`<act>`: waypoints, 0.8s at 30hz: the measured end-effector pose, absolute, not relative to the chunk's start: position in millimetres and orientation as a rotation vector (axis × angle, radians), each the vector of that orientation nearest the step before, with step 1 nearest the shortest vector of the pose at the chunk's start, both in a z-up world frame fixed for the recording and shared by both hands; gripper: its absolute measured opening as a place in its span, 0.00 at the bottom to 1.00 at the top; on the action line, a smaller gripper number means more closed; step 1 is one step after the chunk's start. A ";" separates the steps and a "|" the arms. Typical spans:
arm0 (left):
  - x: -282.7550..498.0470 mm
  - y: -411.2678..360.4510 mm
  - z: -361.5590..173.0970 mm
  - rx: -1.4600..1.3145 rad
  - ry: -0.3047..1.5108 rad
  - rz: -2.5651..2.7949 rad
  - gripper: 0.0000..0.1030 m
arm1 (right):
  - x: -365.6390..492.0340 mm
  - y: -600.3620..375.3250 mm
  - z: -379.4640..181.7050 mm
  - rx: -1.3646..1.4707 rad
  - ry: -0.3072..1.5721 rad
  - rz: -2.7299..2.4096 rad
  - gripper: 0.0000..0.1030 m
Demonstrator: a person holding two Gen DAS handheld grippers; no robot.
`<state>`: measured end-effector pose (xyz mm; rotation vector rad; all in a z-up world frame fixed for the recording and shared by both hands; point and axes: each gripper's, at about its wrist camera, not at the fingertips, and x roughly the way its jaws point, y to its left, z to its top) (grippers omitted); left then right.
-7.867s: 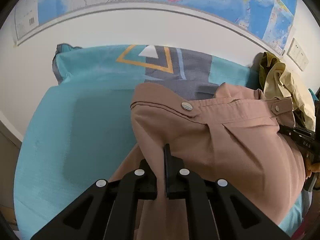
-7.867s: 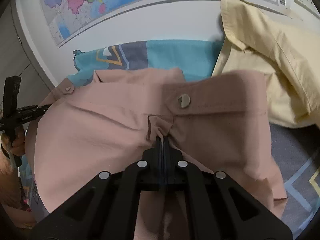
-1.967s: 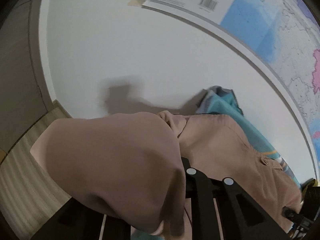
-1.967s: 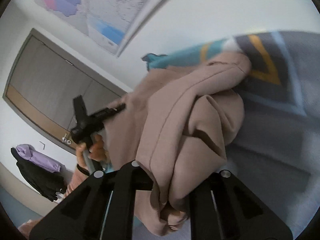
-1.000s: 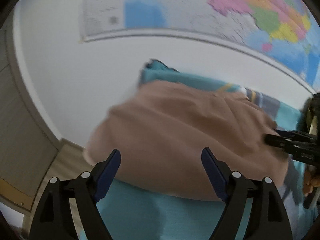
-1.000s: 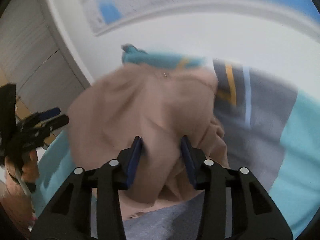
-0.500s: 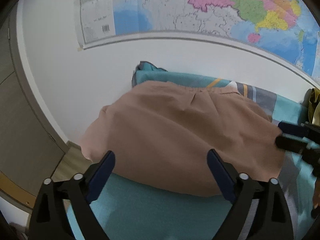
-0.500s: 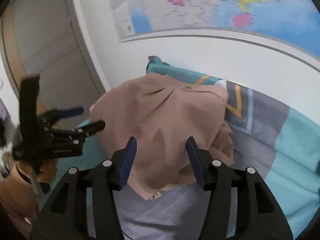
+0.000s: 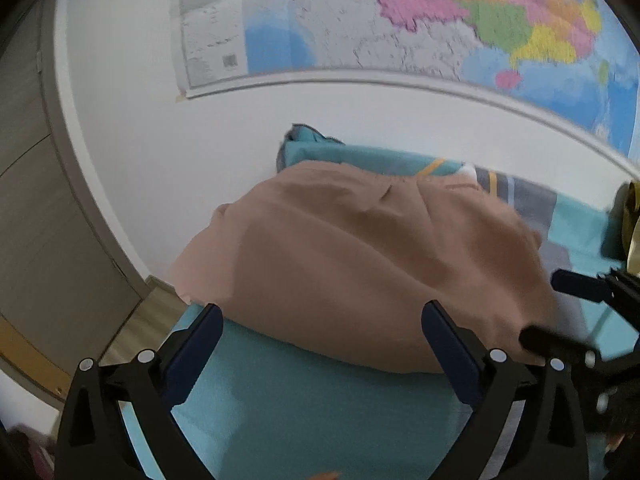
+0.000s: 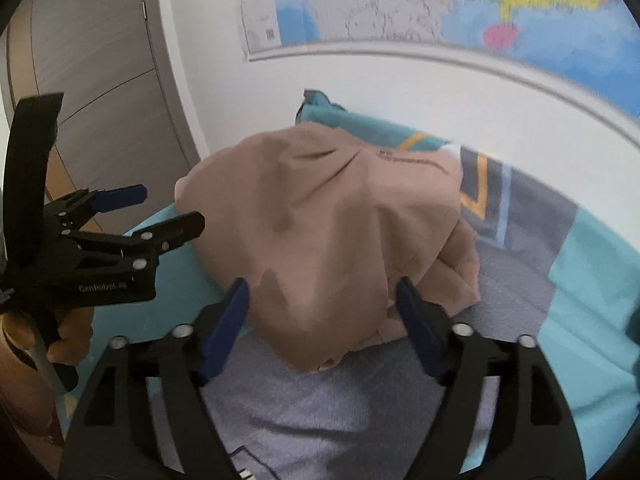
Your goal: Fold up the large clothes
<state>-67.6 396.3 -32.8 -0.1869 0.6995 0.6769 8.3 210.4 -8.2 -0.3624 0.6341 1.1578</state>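
Observation:
A folded brown garment (image 9: 360, 264) lies in a rounded heap on the teal and grey bedspread (image 9: 304, 408), close to the wall. My left gripper (image 9: 320, 324) hovers just short of its near edge, jaws still opening and very wide, with nothing between them. In the right wrist view the garment (image 10: 340, 232) reaches down between the fingers of my right gripper (image 10: 320, 300). Its jaws are opening and the pads stand clear of the cloth. The left gripper (image 10: 168, 208), held by a hand, shows at the left, beside the garment. The right gripper (image 9: 560, 312) shows at the heap's right end.
A map (image 9: 440, 28) hangs on the white wall behind the bed. A grey door or cupboard front (image 10: 100, 80) and wooden floor (image 9: 132, 328) lie left of the bed's edge. A yellow garment (image 9: 632, 224) sits at the far right.
Both grippers have let go of the brown garment and their jaws have spread wide. Both have drawn back from it. The garment has settled into a folded heap.

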 end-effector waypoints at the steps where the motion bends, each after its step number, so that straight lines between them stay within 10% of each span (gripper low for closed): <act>1: -70.8 394.0 -30.8 -0.197 0.690 0.679 0.93 | 3.1 207.4 -6.6 -0.363 0.615 1.156 0.80; 7: -88.1 385.6 -27.0 -0.239 0.663 0.714 0.93 | -20.0 193.7 -2.0 -0.363 0.565 1.156 0.94; 24: -112.7 350.9 -30.5 -0.225 0.651 0.752 0.93 | -40.9 163.0 -3.3 -0.318 0.564 1.124 0.94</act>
